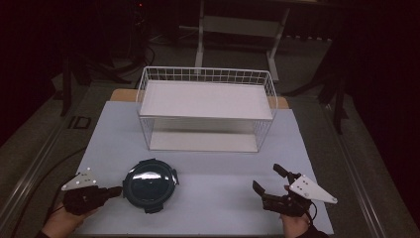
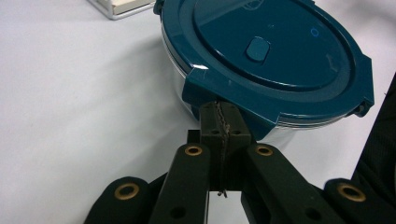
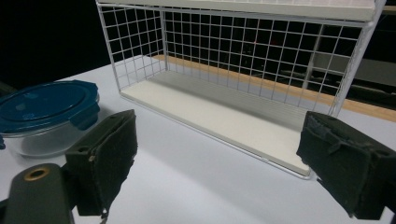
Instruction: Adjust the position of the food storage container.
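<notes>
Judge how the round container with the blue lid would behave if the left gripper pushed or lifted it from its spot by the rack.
The container looks rigid: a hard snap-on lid over a clear, possibly glass bowl, so likely heavy for its size and breakable if dropped. Low and wide, it should slide rather than tip when pushed. The left gripper, jaws closed against a lid tab, has a small purchase; lifting there might tilt it or pop the clip.

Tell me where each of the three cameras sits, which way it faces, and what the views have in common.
High view: above the person's side, looking forward and down on the table; forearms, left gripper and right gripper show.
Left gripper view: rides the left gripper, jaws closed at the container lid's edge tab.
Right gripper view: rides the right gripper, jaws apart, facing the wire shelf.
Shared: container and shelf appear in all three.
</notes>
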`<state>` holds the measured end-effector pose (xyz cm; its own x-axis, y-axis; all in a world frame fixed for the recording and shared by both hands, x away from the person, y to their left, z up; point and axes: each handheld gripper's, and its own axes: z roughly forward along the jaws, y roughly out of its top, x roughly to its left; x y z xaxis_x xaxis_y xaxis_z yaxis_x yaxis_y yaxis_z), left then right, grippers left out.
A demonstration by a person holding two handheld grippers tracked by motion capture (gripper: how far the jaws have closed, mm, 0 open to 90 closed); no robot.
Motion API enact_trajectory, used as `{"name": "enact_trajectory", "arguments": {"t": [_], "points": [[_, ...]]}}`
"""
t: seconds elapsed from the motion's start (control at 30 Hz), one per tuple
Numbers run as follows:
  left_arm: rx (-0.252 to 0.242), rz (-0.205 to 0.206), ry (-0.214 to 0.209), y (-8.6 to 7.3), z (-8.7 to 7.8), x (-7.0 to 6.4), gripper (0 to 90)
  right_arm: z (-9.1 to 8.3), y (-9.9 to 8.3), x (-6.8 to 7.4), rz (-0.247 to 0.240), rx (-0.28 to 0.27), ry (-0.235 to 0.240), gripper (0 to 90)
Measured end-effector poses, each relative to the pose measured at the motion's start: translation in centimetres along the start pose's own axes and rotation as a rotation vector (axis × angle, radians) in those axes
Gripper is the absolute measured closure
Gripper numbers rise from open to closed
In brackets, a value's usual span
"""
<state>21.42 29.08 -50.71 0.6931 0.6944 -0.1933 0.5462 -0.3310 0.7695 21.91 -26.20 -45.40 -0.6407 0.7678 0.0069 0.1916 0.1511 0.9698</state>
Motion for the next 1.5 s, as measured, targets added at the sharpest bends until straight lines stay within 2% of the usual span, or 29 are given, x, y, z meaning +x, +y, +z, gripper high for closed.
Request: {"name": "enact_trajectory", "arguments": {"t": [0.23, 0.4, 0.47, 0.83, 0.97, 1.13, 1.33, 1.5], "points": [[0.023, 0.027, -0.028, 1.8, 2.0, -0.4, 89.9, 0.2, 0.0, 0.3, -0.002, 0.009, 0.01, 11.6], [0.02, 0.03, -0.058, 2.7, 3.4, -0.8, 89.9, 0.3, -0.1, 0.2, -0.001, 0.012, 0.013, 11.5], [0.034, 0.045, -0.039, 3.0, 3.7, -0.9, 89.8, 0.3, -0.1, 0.2, -0.001, 0.012, 0.011, 11.6], [0.048, 0.042, -0.025, 3.2, 4.0, -1.0, 89.9, 0.4, -0.2, 0.0, 0.011, 0.019, 0.014, 11.6], [0.046, 0.046, -0.051, 4.3, 5.2, -1.7, 89.9, 0.4, -0.2, 0.2, 0.004, 0.019, 0.016, 11.5], [0.056, 0.074, -0.081, 5.3, 6.7, -2.6, 89.9, 0.4, -0.3, 0.1, 0.007, 0.021, 0.016, 11.6], [0.059, 0.076, -0.077, 6.4, 8.0, -3.0, 89.9, 0.6, -0.3, 0.2, 0.007, 0.029, 0.027, 11.6], [0.06, 0.084, -0.094, 7.2, 9.3, -3.5, 89.9, 0.7, -0.4, 0.3, 0.007, 0.032, 0.031, 11.6]]}}
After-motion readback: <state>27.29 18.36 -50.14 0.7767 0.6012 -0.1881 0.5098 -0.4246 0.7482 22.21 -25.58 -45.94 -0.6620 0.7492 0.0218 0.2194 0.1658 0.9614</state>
